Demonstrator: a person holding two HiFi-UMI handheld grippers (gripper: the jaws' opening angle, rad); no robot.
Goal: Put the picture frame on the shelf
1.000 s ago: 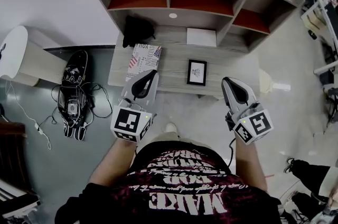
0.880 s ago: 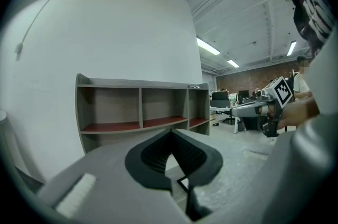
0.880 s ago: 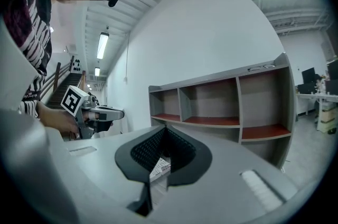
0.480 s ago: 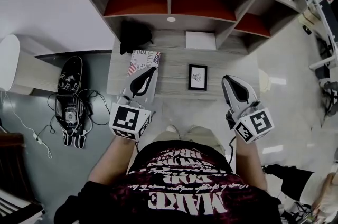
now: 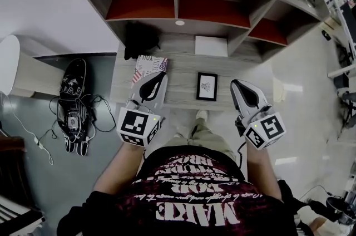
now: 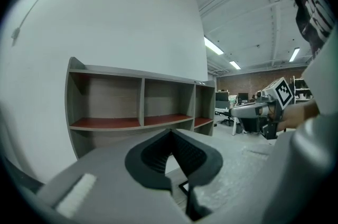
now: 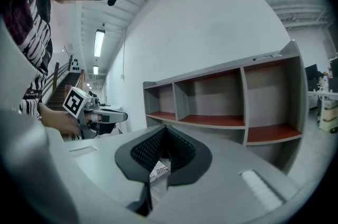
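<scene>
**Frame lies flat between two closed hand-held grippers – the right one is nearer**

The picture frame [image 5: 207, 86] lies face-up on the worktop [image 5: 183, 97], near its front edge. Its long axis runs from the person towards the shelf [image 5: 178, 6], which stands beyond the frame with its red-floored compartments bare.

The left hand-held gripper [image 5: 160, 78] hovers to the left of the frame with clear worktop between them, and its nose points towards the shelf. The right hand-held gripper [image 5: 236, 84] sits to the right of the frame and noticeably closer to its edge. In its own view each has its jaws drawn together at the tips with nothing clamped – left [image 6: 170, 133] and right [image 7: 165, 130] alike.

A patterned booklet [image 5: 150, 65] lies to the left of the frame, under the left gripper's nose. A white sheet [image 5: 211, 45] lies beyond the frame's far end.

From where things stand, I'd judge the right one better placed to make the pick. It would need to part its jaws, swing in leftwards and close across the frame's short width.
</scene>
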